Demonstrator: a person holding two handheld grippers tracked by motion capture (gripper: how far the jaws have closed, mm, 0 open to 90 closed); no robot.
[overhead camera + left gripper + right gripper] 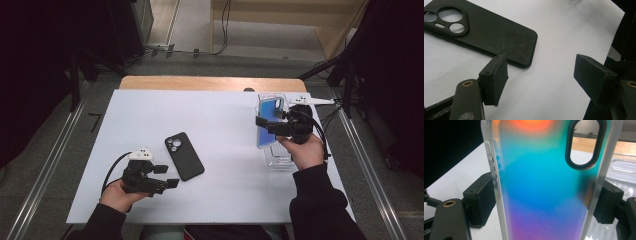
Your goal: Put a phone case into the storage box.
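Leftmost in the high view, the left gripper (166, 176) sits low over the white table cover (220, 190), held in the person's left hand (118, 195) near the front edge. Its jaws stand apart with nothing between them; in the left gripper view the two black pads (495, 77) frame bare white surface, and one pad's upper corner overlaps the near edge of the black phone case (486, 32), though whether it touches cannot be told. That black phone case (183, 156) lies flat on the cover just right of the left gripper, camera cut-outs toward the far side.

Further right, well apart from the black case, the right gripper (264, 125) is raised above the table in the person's right hand (304, 150). Its jaws are closed on an iridescent phone case (268, 120), which stands roughly upright on its long axis. In the right gripper view the pads (480, 197) press on the frosted side edges of the iridescent phone case (541, 185), whose back shades from orange at the top through blue-green to purple, with an oval black-rimmed camera opening at the upper right. Below and behind it, a clear phone case (280, 156) lies on the cover near the right hand.
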